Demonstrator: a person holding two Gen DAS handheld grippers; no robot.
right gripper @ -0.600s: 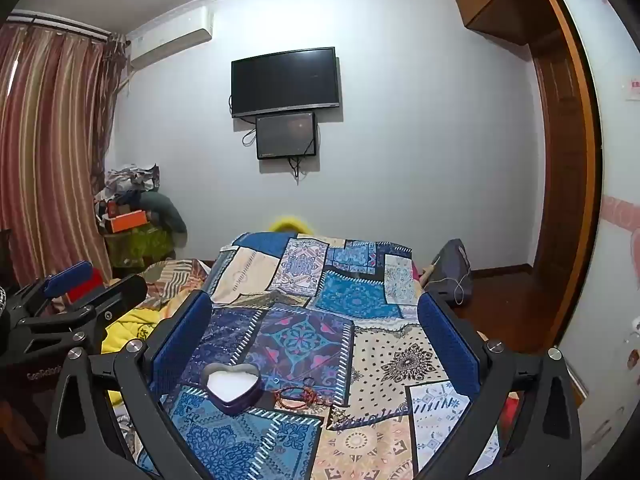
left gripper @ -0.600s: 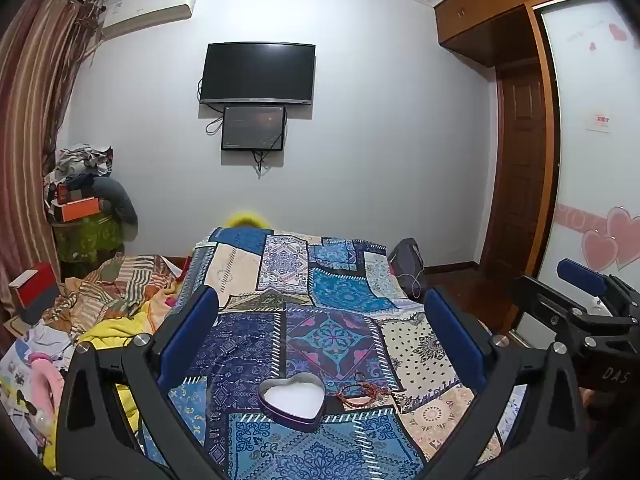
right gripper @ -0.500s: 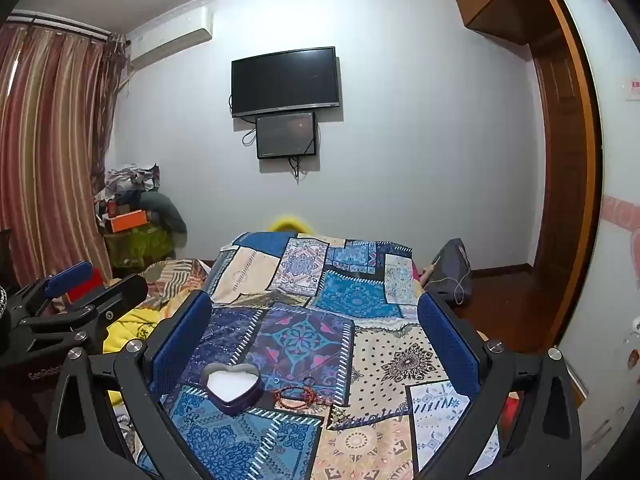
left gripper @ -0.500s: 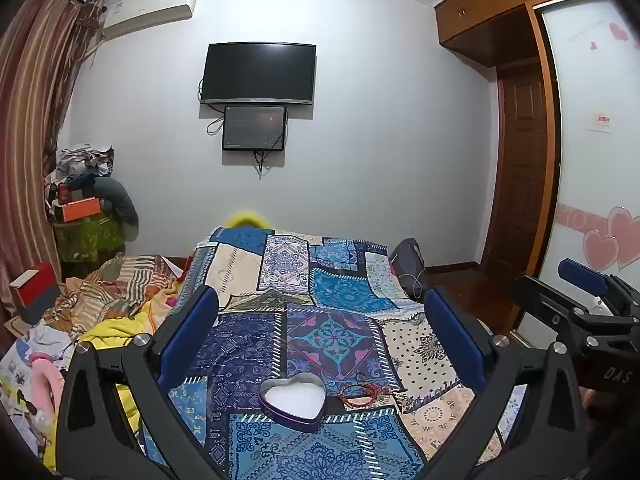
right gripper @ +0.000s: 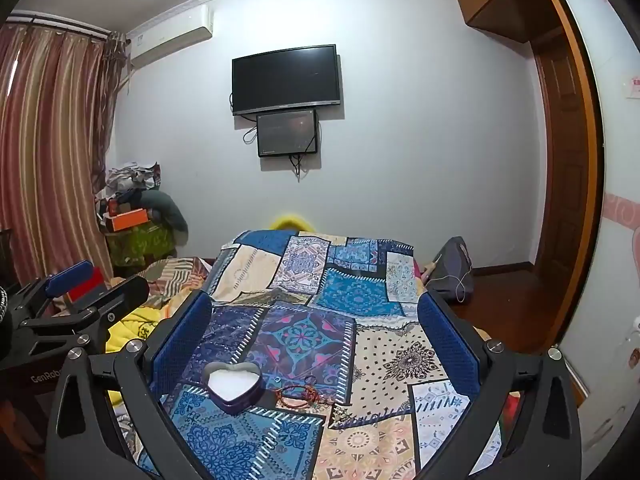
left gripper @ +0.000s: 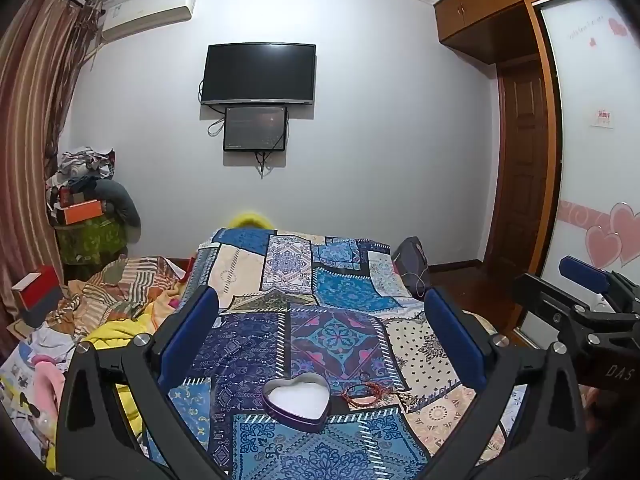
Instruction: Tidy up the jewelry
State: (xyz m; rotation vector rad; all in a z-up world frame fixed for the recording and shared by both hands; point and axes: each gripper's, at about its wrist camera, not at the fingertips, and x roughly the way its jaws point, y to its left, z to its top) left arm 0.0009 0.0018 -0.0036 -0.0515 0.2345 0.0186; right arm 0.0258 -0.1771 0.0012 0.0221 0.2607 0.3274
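Left tongs (left gripper: 320, 320): spread wide, nothing between the blue pads, held above the bed (left gripper: 348, 292). Right tongs (right gripper: 314, 322): likewise spread wide, pinching nothing, beside the left pair; each pair shows at the edge of the other's view.

Tin (left gripper: 297, 397): heart-shaped, purple wall, white inside, lid off, sitting on the patchwork quilt (left gripper: 240, 344) near the foot of the bed. In the right wrist view it lies left of centre, near the left pad.

Bracelet (left gripper: 366, 394): reddish beaded loop, flat on the quilt just right of the tin, apart from it. A second small ring-like item (right gripper: 310, 379) beside it; too small to identify.

Background: TV (left gripper: 259, 73) on the far wall, small screen (left gripper: 255, 128) below it.
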